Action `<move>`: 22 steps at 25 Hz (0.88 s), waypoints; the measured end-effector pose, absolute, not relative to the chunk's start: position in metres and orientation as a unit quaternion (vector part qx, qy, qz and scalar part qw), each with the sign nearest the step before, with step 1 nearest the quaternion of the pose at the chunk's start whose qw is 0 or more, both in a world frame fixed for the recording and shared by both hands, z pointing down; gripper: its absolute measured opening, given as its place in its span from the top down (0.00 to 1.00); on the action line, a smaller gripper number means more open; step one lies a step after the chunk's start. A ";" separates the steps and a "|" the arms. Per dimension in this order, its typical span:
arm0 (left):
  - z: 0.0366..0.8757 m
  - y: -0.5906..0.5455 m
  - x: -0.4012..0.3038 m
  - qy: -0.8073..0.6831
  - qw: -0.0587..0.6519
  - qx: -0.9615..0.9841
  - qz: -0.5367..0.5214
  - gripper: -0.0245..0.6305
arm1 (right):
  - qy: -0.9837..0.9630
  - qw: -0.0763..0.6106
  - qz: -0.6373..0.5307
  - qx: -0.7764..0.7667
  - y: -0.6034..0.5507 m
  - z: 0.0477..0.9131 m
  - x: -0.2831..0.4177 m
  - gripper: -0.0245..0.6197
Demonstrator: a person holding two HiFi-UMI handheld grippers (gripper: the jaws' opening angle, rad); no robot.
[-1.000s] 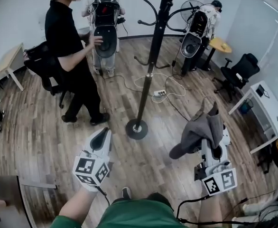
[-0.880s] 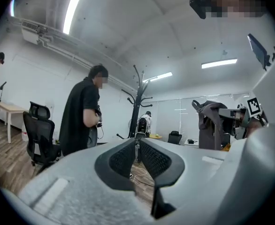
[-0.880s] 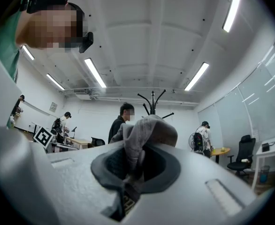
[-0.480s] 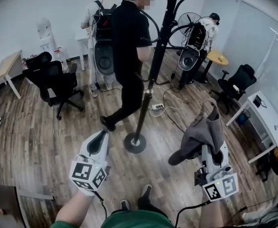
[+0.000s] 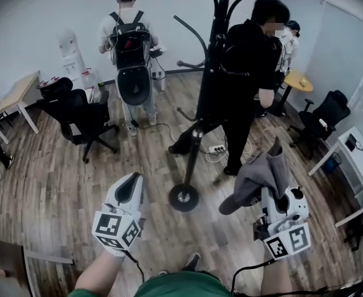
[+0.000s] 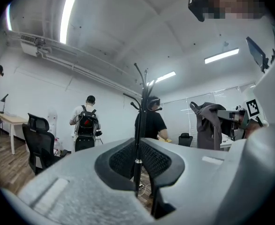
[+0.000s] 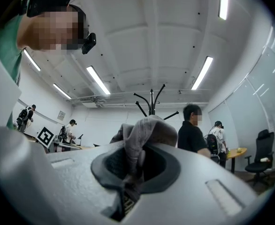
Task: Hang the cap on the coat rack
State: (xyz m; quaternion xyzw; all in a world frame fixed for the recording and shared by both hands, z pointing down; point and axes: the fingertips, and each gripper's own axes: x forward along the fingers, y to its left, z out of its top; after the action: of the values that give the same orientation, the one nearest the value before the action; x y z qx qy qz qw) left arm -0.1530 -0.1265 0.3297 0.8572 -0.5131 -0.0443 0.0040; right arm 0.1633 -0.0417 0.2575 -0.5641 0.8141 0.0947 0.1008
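Wood floor beneath coat rack; grey cap in right claw

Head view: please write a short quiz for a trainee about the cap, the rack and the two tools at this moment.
1. True or false: the cap already hangs on the rack.
2. Which tool is shut on the cap? A) left tool B) right tool C) neither
3. Fill in: the rack's round base stands on the wooden ____.

Key: 1 false; 2 B; 3 floor.
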 end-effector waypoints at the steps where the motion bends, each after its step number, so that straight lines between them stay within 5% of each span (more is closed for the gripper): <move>1: 0.329 -0.134 -0.145 -0.515 0.003 0.856 -0.043 0.90 | 0.815 0.102 0.092 -0.563 -0.051 0.259 0.172 0.92; 13: 0.340 -0.202 -0.069 -0.531 0.005 0.847 -0.014 0.90 | 0.852 0.113 0.035 -0.511 -0.142 0.303 0.244 0.92; 22: 0.380 -0.226 -0.054 -0.538 0.031 0.842 0.016 0.90 | 0.877 0.070 0.011 -0.476 -0.177 0.358 0.220 0.92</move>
State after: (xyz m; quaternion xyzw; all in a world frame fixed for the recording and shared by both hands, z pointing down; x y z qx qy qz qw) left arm -0.0538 -0.2256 0.3796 0.8423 -0.5379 0.0158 0.0312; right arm 0.2203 -0.1772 0.3578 -0.4760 0.8765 0.0108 0.0705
